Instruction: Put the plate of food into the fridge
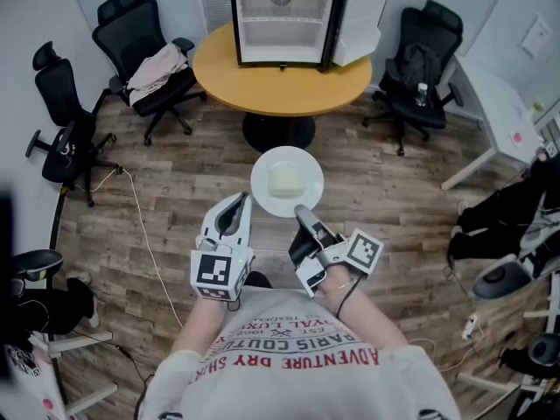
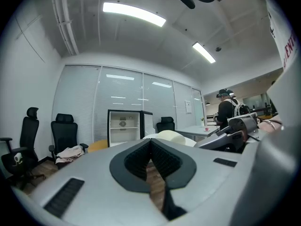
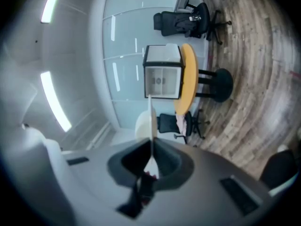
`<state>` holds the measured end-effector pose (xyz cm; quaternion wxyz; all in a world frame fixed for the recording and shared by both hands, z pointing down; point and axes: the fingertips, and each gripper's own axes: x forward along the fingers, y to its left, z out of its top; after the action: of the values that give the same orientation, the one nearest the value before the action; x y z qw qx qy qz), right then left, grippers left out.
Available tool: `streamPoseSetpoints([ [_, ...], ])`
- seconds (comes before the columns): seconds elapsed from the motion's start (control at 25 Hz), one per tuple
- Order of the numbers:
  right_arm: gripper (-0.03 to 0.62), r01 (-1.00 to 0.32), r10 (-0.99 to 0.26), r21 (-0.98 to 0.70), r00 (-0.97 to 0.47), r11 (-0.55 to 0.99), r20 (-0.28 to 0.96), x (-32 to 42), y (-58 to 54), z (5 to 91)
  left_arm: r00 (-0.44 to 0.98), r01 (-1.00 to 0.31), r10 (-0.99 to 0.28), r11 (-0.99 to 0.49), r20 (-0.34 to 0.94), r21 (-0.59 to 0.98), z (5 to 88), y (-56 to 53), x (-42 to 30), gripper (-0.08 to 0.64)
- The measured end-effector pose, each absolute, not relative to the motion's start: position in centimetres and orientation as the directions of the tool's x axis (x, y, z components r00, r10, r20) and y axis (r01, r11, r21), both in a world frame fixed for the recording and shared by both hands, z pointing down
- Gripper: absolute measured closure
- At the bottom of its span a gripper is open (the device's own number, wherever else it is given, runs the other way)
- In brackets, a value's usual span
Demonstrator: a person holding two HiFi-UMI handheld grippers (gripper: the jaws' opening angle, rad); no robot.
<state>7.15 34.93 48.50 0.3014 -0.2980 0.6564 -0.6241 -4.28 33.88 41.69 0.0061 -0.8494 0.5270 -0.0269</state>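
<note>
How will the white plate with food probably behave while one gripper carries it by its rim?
The plate looks stiff: it lies flat though the right gripper pinches only its near rim. Held off-centre, it may tip. The pale food block could slide if it tilts.

Ahead of you a round wooden table (image 1: 219, 66) stands on a dark pedestal base (image 1: 278, 133). The only thing on its top is a mini fridge (image 1: 282, 20), set toward the far edge. The fridge door (image 1: 360, 24) is swung open on the right side.

The table rests on a wood-plank floor (image 1: 188, 178). Black office chairs stand on that floor around the table: one on the left (image 1: 66, 116), one at the back left (image 1: 131, 29) with pale clothing (image 1: 159, 66) heaped on its seat, and one on the right (image 1: 422, 55). A thin pale cable (image 1: 144, 226) trails across the planks to your left. A white desk (image 1: 494, 103) stands at the right.
</note>
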Motion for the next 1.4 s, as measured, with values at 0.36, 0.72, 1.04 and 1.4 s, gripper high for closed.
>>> streamPoseSetpoints([
  [0.36, 0.554, -0.022, -0.773, -0.999, -0.634, 0.023, -0.004, 7.6, 34.3, 50.2, 0.457, -0.888, -0.887, -0.459, 0.058, -0.021, 43.5, 33.4, -3.9, 0.534],
  [0.72, 0.554, -0.035, -0.785, -0.999, -0.619, -0.015, 0.033, 5.3, 25.8, 50.2, 0.474, -0.88, -0.878, -0.474, 0.073, 0.013, 43.6, 24.2, -6.2, 0.534],
  [1.04, 0.554, -0.043, -0.823, -0.999, -0.566, -0.019, 0.04, 1.6, 15.9, 49.6, 0.524, -0.851, -0.849, -0.525, 0.07, 0.014, 42.6, 13.8, -10.3, 0.534],
  [1.4, 0.554, -0.034, -0.87, -0.999, -0.493, 0.002, 0.015, -1.7, 5.1, 48.5, 0.586, -0.809, -0.807, -0.587, 0.07, -0.001, 41.8, 2.8, -13.8, 0.534],
])
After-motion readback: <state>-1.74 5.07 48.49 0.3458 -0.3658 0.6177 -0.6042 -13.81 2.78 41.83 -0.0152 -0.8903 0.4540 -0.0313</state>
